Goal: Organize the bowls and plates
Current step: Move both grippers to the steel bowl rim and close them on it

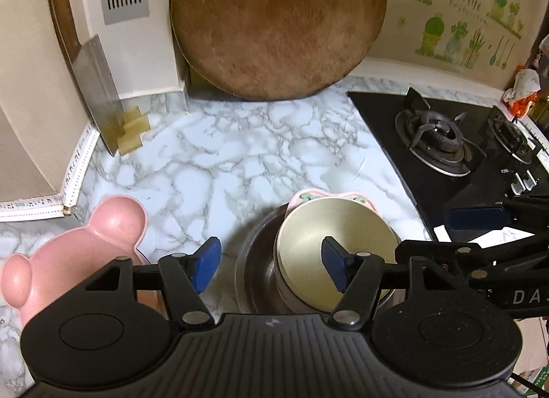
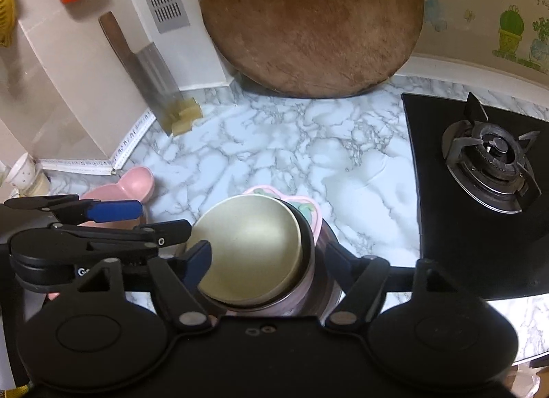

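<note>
- A bowl sits nested in a steel bowl at the near edge of the tabletop.
- A flower-edged plate lies just behind the nested bowls, partly under them.
- A bear-shaped plate lies to their left.
- A gas hob sits on the right.
- A round chopping board leans against the back wall.
- A cleaver leans at the left wall, left of the board.
</note>
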The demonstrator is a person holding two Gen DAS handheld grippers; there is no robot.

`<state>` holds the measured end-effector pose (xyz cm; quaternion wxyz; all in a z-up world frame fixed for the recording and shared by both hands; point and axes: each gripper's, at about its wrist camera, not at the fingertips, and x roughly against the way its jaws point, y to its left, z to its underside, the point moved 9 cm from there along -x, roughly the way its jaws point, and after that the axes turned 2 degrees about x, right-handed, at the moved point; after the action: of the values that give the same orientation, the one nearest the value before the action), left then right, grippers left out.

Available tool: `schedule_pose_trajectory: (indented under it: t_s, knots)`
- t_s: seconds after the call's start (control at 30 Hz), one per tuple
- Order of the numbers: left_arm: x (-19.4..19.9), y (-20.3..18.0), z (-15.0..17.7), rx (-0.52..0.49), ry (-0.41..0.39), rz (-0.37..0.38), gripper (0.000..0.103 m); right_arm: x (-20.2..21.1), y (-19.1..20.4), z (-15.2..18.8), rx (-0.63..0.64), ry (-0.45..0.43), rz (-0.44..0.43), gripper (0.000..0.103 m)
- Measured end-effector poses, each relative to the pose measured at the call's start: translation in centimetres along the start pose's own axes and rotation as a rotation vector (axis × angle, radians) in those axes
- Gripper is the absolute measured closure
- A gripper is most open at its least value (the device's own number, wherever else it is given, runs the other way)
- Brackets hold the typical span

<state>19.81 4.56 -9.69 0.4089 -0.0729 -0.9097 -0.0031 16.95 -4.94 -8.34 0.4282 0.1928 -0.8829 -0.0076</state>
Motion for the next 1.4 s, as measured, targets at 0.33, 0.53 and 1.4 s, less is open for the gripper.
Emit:
schedule_pose_trajectory:
  t_s: [0.33,0.53,1.4]
  knots:
    - [2.8,0.3,0.3,0.011,-0.109,0.014,0.026,2.6,0.5,0.1,0.055,-0.106,0.006,0.002]
    - [3.3,1.1,1.4,0.033,-0.140,0.012,0.026,3.7,0.3,1.0,0.105,-0.168,0.038,0.001]
    - [-4.6,5.2,6.7,0.205,0.039,-0.068,0.026,-3.7,-7.6,4.9,0.012,0.009,0.065,0.025]
